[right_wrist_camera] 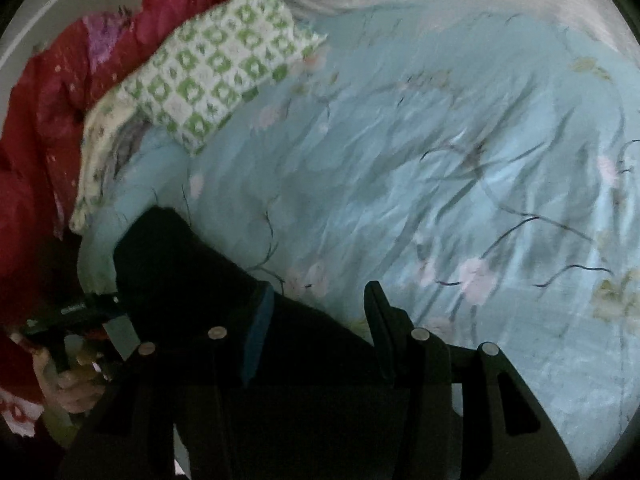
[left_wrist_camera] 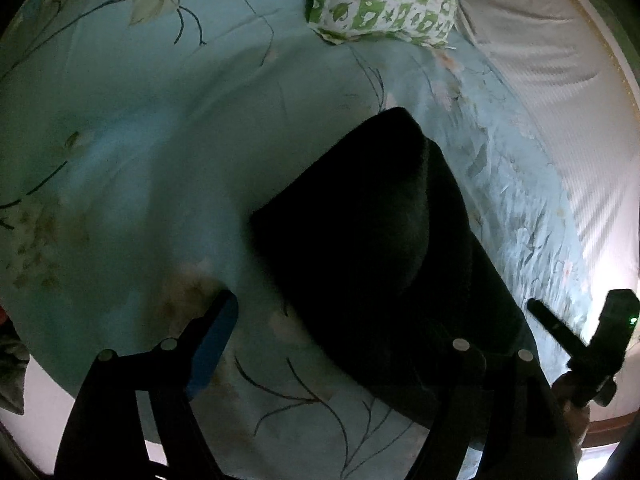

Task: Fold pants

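The black pants lie folded in a dark wedge on the light blue floral bedsheet. My left gripper hangs over their near end, open wide. Its blue-padded left finger is over bare sheet, and its right finger is lost against the dark cloth. In the right wrist view the pants sit at lower left. My right gripper is open over their right edge, with nothing pinched between its pads. Each gripper shows in the other's view: the right one and the left one, held by a hand.
A green-and-white checked pillow lies at the head of the bed. Beside it is a red quilt. A white striped sheet runs along the bed's right side. The blue sheet stretches out wrinkled to the right.
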`<state>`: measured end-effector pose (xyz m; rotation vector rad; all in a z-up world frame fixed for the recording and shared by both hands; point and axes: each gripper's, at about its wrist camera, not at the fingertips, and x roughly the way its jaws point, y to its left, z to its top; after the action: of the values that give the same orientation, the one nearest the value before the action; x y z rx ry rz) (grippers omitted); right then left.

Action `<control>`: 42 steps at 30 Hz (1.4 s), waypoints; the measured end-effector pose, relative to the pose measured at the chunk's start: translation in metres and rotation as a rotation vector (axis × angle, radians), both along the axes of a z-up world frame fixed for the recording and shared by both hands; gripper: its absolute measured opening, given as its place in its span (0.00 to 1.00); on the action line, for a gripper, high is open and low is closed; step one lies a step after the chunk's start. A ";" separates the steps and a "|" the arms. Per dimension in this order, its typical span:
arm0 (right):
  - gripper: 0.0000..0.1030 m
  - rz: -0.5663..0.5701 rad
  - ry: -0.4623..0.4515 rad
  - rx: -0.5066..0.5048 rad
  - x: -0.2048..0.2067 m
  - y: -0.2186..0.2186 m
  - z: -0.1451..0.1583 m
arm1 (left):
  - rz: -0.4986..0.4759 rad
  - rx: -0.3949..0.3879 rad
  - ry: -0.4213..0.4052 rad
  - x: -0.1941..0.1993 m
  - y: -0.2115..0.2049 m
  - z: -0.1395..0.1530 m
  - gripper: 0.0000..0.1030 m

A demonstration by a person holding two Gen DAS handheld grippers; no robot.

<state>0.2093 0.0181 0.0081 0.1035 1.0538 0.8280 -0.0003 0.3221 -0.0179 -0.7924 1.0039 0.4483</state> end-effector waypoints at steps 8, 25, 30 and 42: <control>0.47 0.094 0.010 -0.125 -0.006 0.030 -0.025 | -0.020 0.049 -0.029 0.014 0.002 -0.006 0.52; 0.21 0.017 -0.336 -0.073 -0.069 0.001 0.056 | -0.130 0.150 -0.434 -0.045 -0.020 0.079 0.19; 0.21 -0.039 -0.416 -0.152 -0.070 0.027 0.045 | -0.170 0.275 -0.386 -0.031 -0.029 0.086 0.19; 0.22 -0.092 -0.369 -0.250 -0.048 0.053 -0.004 | -0.223 0.376 -0.157 0.020 -0.008 0.022 0.23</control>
<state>0.1611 0.0710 0.0036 -0.2049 0.7887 0.5978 0.0198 0.3144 0.0036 -0.3670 0.8186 0.3611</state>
